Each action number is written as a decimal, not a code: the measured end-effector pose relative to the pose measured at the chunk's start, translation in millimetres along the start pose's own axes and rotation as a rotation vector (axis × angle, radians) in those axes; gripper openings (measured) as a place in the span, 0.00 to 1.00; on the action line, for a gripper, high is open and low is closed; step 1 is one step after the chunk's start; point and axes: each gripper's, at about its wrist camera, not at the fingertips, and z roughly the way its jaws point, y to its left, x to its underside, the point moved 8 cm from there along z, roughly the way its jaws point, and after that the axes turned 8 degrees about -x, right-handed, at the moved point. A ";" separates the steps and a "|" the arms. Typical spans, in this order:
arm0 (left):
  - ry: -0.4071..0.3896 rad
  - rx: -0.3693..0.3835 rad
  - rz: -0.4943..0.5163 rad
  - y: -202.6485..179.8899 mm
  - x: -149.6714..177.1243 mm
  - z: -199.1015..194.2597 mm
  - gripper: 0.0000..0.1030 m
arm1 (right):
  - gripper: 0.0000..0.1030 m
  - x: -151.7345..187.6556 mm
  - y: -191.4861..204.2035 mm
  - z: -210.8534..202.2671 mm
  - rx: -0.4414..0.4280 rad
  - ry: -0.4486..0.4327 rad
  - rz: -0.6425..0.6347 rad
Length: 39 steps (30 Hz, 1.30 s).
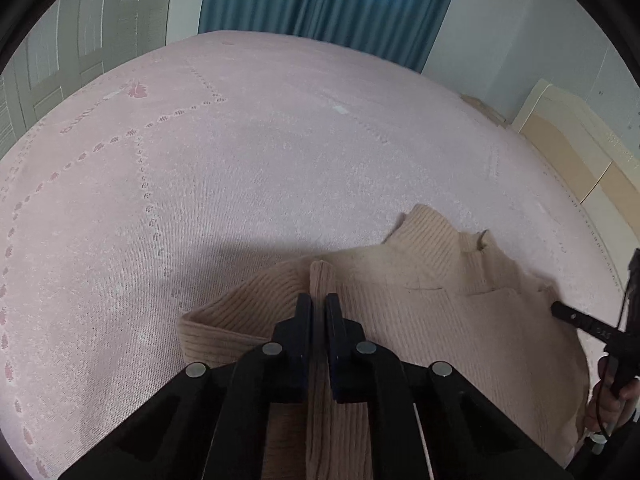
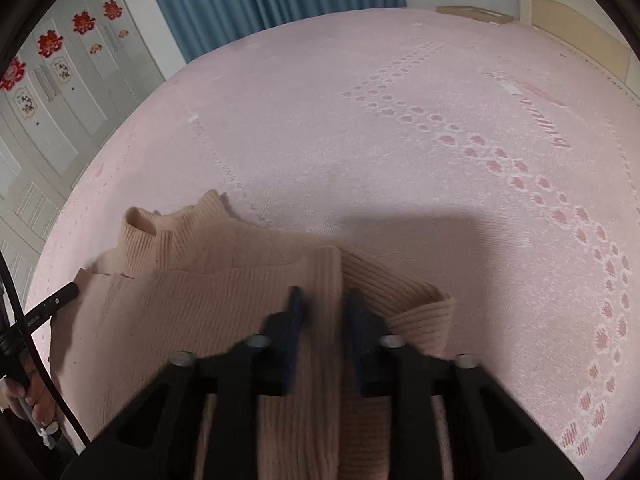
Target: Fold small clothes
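A beige ribbed turtleneck sweater [image 1: 460,312] lies on the pink bedspread [image 1: 260,160], collar toward the far side. My left gripper [image 1: 319,304] is shut on a sleeve strip [image 1: 320,280] of the sweater, laid over the body. In the right wrist view the same sweater [image 2: 180,300] shows with its collar [image 2: 144,232] at the left. My right gripper [image 2: 324,300] has its jaws a little apart around another sleeve strip [image 2: 326,280]; the fingers are blurred. Each gripper's side shows at the edge of the other view.
The pink bedspread [image 2: 400,140] with a paw-print pattern stretches far ahead. Blue curtains [image 1: 328,0] hang behind the bed. White wardrobe doors [image 2: 60,80] stand at the left, a cream headboard [image 1: 580,140] at the right.
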 end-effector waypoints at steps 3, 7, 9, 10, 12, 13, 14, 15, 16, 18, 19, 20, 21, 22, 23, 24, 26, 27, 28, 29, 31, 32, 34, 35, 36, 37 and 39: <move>-0.069 0.003 -0.025 6.2 -9.6 -14.5 0.06 | 0.05 -8.0 8.4 -11.2 -0.004 -0.072 -0.030; -0.063 -0.027 -0.025 10.4 -13.6 -11.9 0.06 | 0.05 -15.2 18.6 -16.1 -0.011 -0.122 -0.068; -0.021 -0.059 -0.006 8.9 -7.5 -0.4 0.07 | 0.05 -7.1 3.3 6.4 0.034 -0.043 -0.013; -0.014 -0.080 0.007 8.5 -5.4 4.2 0.07 | 0.05 -4.2 -3.0 12.7 0.046 -0.023 0.008; -0.009 -0.098 0.015 9.6 -1.5 10.4 0.10 | 0.05 -3.7 -8.8 15.1 0.031 -0.030 0.037; -0.006 -0.102 0.008 11.0 -0.8 11.5 0.11 | 0.06 -5.0 -8.1 13.3 0.038 -0.040 0.031; -0.003 -0.099 0.001 12.1 -0.9 12.1 0.11 | 0.06 -5.1 -8.3 13.1 0.065 -0.043 0.016; 0.000 -0.093 -0.006 13.0 -1.4 12.0 0.14 | 0.07 -4.5 -8.4 14.0 0.076 -0.041 0.009; 0.007 -0.097 -0.008 14.3 -1.3 11.6 0.18 | 0.08 -4.2 -8.0 14.4 0.079 -0.041 0.007; 0.015 -0.104 -0.008 17.1 -0.9 10.6 0.21 | 0.09 -5.2 -6.7 11.5 0.080 -0.048 0.001; 0.017 -0.097 -0.011 17.5 -0.9 9.5 0.21 | 0.13 -6.2 -6.4 8.2 0.077 -0.052 0.001; 0.021 -0.094 -0.017 18.5 -0.7 7.9 0.21 | 0.15 -6.4 -6.4 3.8 0.076 -0.062 0.002; 0.026 -0.089 -0.028 19.5 0.0 5.8 0.22 | 0.16 -6.0 -9.0 -3.1 0.074 -0.080 0.004; 0.030 -0.083 -0.039 20.3 1.4 2.9 0.25 | 0.21 -4.6 -9.2 -10.3 0.074 -0.096 0.004; 0.030 -0.079 -0.048 21.1 2.3 -0.1 0.30 | 0.25 -3.1 -9.6 -17.3 0.077 -0.112 0.004; 0.026 -0.081 -0.055 22.4 4.2 -5.7 0.31 | 0.26 -0.5 -10.1 -27.3 0.091 -0.137 0.005; 0.017 -0.082 -0.056 24.7 8.8 -17.6 0.33 | 0.28 4.8 -5.5 -43.1 0.115 -0.162 -0.012; 0.014 -0.084 -0.057 26.5 12.3 -25.0 0.37 | 0.29 8.0 -0.8 -50.1 0.120 -0.165 -0.020; 0.011 -0.088 -0.060 29.3 15.9 -31.9 0.40 | 0.29 11.8 4.5 -56.5 0.113 -0.169 -0.024; 0.009 -0.091 -0.065 32.3 19.2 -38.2 0.47 | 0.30 15.8 12.7 -63.0 0.097 -0.175 -0.027; 0.007 -0.088 -0.087 41.5 31.0 -52.1 0.60 | 0.36 31.2 35.9 -75.1 0.042 -0.183 -0.038; 0.007 -0.086 -0.094 46.1 38.1 -58.4 0.63 | 0.41 41.4 50.6 -79.2 0.008 -0.180 -0.045; 0.010 -0.093 -0.102 55.3 50.9 -67.1 0.63 | 0.43 56.8 74.5 -81.6 -0.039 -0.165 -0.071; 0.012 -0.095 -0.109 60.8 59.5 -71.3 0.63 | 0.45 65.0 85.8 -80.9 -0.059 -0.157 -0.085; 0.015 -0.093 -0.118 64.6 66.6 -73.8 0.63 | 0.46 75.1 99.8 -78.2 -0.082 -0.147 -0.103; 0.021 -0.087 -0.131 69.0 75.0 -76.4 0.63 | 0.47 82.6 111.4 -74.0 -0.097 -0.135 -0.122; 0.037 -0.075 -0.152 75.8 88.2 -78.9 0.63 | 0.47 95.3 130.3 -62.6 -0.104 -0.109 -0.166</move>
